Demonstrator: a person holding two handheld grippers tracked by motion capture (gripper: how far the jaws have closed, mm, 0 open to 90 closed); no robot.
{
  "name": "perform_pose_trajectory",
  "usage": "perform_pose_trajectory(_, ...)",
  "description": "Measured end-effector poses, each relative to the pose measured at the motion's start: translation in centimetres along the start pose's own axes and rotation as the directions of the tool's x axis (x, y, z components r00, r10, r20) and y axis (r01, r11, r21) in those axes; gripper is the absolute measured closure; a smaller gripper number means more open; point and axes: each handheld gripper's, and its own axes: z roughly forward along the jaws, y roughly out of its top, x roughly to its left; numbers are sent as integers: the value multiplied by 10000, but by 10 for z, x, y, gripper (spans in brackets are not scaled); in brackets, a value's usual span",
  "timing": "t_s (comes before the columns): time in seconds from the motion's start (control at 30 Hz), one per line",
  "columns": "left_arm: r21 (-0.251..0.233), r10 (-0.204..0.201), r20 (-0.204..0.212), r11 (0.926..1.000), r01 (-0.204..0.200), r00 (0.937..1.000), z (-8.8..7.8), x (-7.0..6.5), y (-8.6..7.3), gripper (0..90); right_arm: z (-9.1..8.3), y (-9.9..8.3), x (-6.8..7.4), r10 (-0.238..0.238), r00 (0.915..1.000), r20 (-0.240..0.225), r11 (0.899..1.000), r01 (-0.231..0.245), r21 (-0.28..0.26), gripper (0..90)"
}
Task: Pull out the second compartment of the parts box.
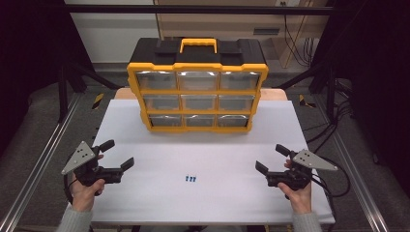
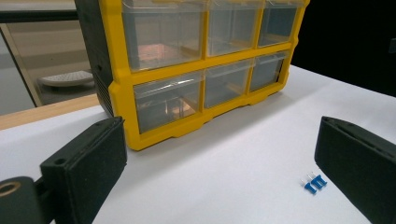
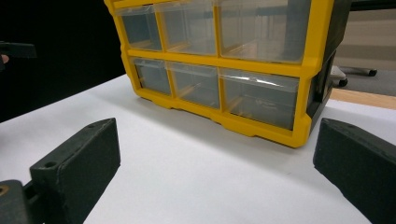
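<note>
Yellow-and-black drawer organiser [image 1: 197, 86] set at upper centre of the white surface [image 1: 145, 193], clear drawers seen empty, small blue connectors [image 1: 190, 178] at lower centre, left gripper [image 1: 118, 154] and right gripper [image 1: 272, 158] fingers released.

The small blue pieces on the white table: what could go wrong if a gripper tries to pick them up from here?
Three risks, as I judge them:
1. The blue pieces are tiny and lie close together, so the wide open left gripper may take several or push them apart.
2. They lie flat on the smooth table, so they may slide away.
3. The drawers of the yellow box appear shut, so one must be opened first.
</note>
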Motion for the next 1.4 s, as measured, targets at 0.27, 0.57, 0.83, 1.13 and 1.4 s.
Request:
perform_pose_trajectory(0.27,34,-16,21,10000,16,10000,2,0,-1,20,-1,1,0,7,10000,27,10000,-6,-19,13)
perform_pose_trajectory(0.57,152,68,73,9999,-70,9999,6,-2,1,22,-1,1,0,-6,10000,-1,10000,6,-13,13)
perform_pose_trajectory(0.83,174,467,46,9988,-468,9989,10,-4,11,27,0,0,0,1,10000,-28,10000,-1,37,13)
perform_pose_trajectory(1.13,476,1219,126,9913,-1224,9925,18,-8,25,27,1,0,0,25,10000,58,9999,-26,142,13)
perform_pose_trajectory(1.4,299,1895,27,9814,-1895,9819,23,-11,36,27,2,0,0,50,10000,36,9999,-50,144,13)
